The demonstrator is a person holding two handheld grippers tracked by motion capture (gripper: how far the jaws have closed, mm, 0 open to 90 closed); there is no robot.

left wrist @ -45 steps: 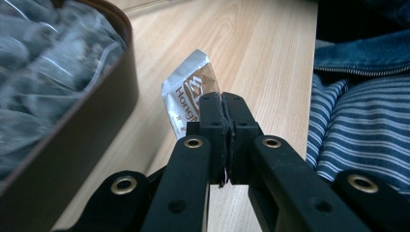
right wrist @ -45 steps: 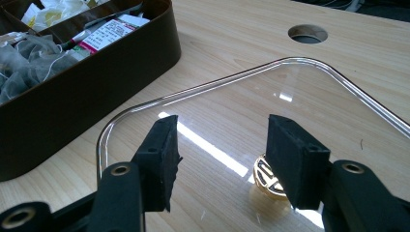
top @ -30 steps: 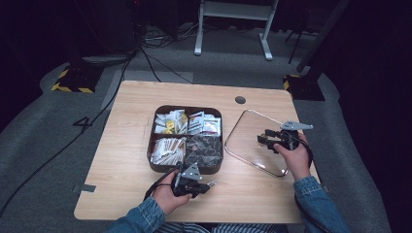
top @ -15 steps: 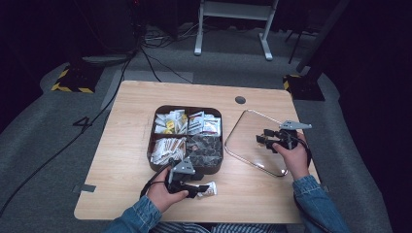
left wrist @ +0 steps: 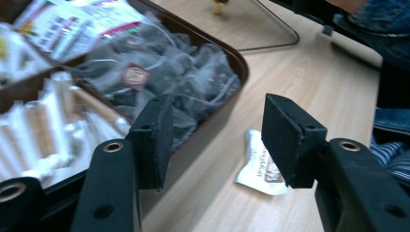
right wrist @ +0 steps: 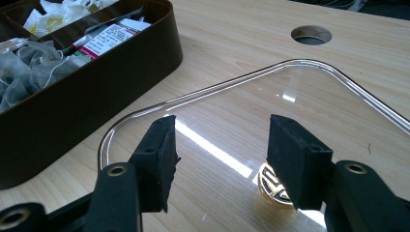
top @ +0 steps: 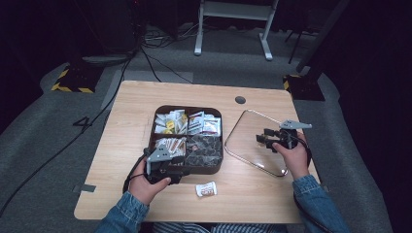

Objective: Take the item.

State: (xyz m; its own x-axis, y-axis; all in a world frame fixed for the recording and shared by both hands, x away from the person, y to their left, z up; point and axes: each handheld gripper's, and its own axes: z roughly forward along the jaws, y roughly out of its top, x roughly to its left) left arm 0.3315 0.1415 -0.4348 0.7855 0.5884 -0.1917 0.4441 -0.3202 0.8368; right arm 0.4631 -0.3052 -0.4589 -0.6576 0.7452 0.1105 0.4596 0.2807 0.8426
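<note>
A brown four-part tray (top: 221,167) holds tea bags and packets at the table's middle. My left gripper (top: 184,173) hovers by its near edge, and its jaws have just been opening with nothing between them (left wrist: 217,130). A small white packet (top: 206,189) lies flat on the wood just past those jaws (left wrist: 261,166). A clear glass lid (top: 243,145) rests on the table right of the tray. My right gripper (top: 262,138) is open low over it (right wrist: 220,145). The lid's gold knob (right wrist: 273,186) sits beside the right jaw, untouched.
The tray's near right compartment is heaped with mesh tea bags (left wrist: 159,72). A round cable hole (top: 240,100) sits in the tabletop behind the lid. A white metal stand (top: 233,14) is on the floor beyond the table.
The left gripper's jaws were shut on the packet, then parted and left it on the table. That hand has drawn back left and upward. The right hand has held still.
</note>
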